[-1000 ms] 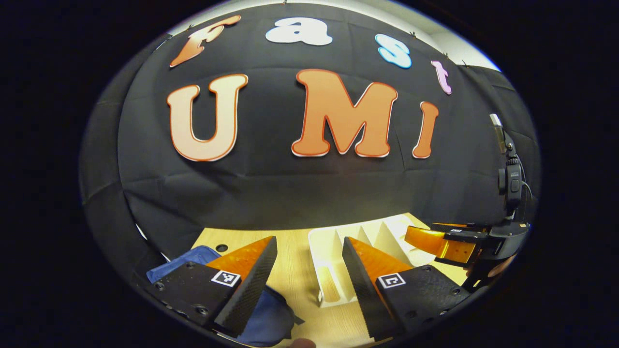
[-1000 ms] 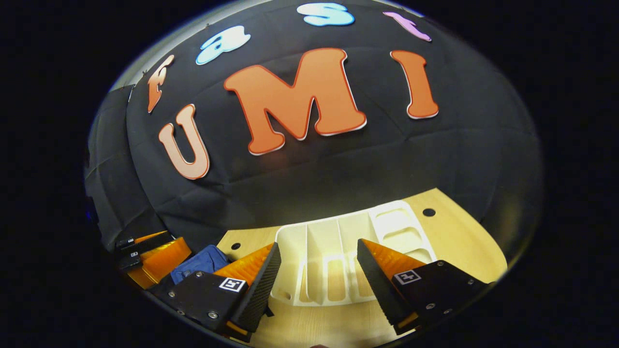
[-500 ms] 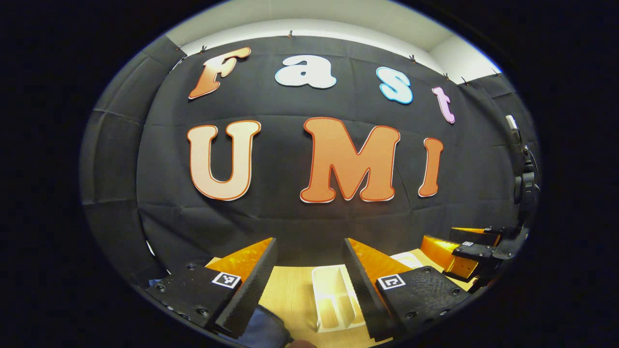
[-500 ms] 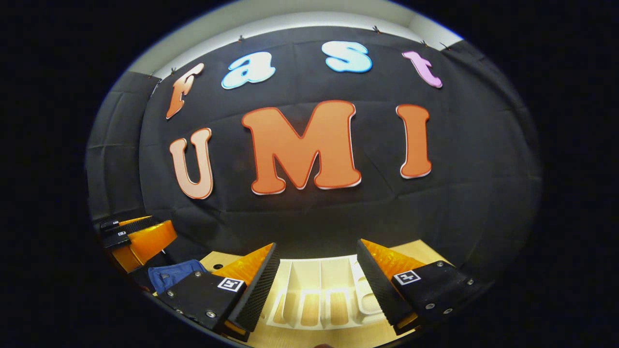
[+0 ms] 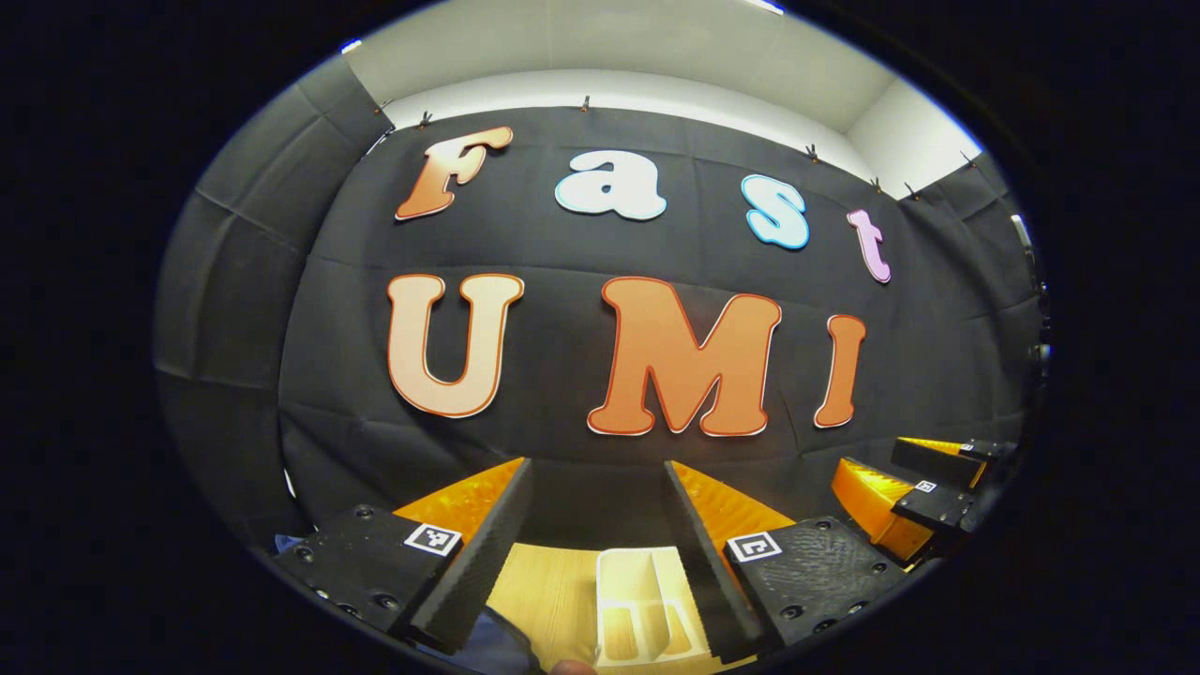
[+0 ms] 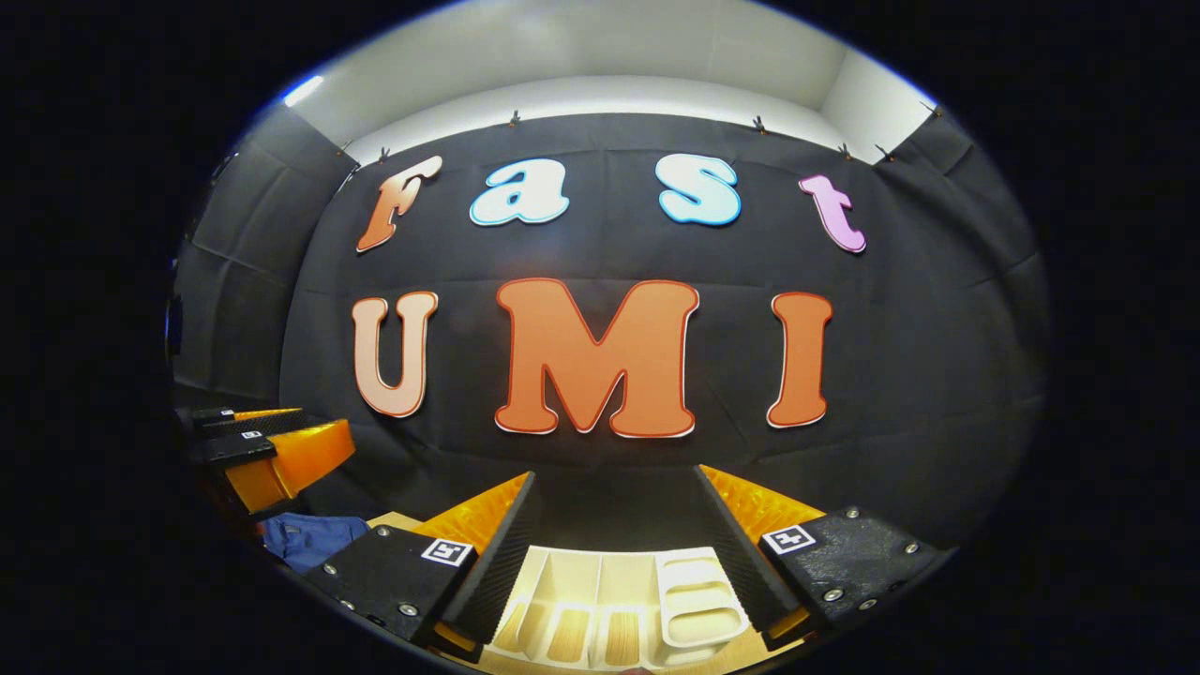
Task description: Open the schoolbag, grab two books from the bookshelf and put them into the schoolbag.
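Right gripper view: bookshelf (image 6: 647,600) on table (image 6: 398,521).

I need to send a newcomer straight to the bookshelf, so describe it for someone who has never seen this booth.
Start at the light wooden table below the black cloth wall. The bookshelf is the white plastic rack lying on it, seen between the right claw fingers. Its upright dividers and slotted floor set it apart from the soft blue schoolbag to its left.
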The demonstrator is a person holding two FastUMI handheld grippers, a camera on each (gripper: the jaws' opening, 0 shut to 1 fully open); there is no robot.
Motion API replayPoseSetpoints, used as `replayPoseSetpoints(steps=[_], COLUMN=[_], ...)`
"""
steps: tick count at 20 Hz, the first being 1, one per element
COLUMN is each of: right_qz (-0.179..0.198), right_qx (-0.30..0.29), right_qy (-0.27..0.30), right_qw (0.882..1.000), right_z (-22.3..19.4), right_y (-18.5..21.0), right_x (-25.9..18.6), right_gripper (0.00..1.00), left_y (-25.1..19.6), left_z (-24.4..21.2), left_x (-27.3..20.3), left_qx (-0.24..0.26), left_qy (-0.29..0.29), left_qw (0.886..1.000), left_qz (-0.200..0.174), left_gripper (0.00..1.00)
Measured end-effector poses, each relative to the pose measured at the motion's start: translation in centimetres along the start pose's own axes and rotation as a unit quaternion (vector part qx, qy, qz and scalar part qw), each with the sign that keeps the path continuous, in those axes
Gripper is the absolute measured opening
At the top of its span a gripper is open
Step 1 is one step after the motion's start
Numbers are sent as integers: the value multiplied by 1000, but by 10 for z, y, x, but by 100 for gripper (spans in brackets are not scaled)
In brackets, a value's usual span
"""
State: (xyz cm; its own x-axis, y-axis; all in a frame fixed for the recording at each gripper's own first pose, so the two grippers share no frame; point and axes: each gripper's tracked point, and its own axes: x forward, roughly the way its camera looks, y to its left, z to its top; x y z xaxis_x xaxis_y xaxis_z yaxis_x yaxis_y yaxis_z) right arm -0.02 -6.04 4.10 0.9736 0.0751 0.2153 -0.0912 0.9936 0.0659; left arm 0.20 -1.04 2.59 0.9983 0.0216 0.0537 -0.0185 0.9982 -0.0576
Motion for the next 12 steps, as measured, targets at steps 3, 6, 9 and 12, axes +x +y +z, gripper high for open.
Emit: replayPoseSetpoints(steps=[3, 6, 9, 12], right_qz=[-6, -9, -8, -1], right_qx=[-8, -12, -24, -28], right_qy=[-22, -31, -44, -44], right_qw=[1000, 999, 999, 999], right_z=[6, 9, 12, 10], right_y=[-5, -5, -1, 8], right_x=[-7, -12, -15, -17], right_gripper=[96, 96, 96, 96], left_y=[-6, -13, -11, -8], left_z=[9, 4, -4, -12], left_x=[-4, -7, -5, -7], left_qx=[4, -7, 9, 6], left_qy=[-33, -38, -26, -12], left_qw=[999, 999, 1000, 1000], left_qz=[-3, -7, -5, -5], left_gripper=[88, 97, 100, 100])
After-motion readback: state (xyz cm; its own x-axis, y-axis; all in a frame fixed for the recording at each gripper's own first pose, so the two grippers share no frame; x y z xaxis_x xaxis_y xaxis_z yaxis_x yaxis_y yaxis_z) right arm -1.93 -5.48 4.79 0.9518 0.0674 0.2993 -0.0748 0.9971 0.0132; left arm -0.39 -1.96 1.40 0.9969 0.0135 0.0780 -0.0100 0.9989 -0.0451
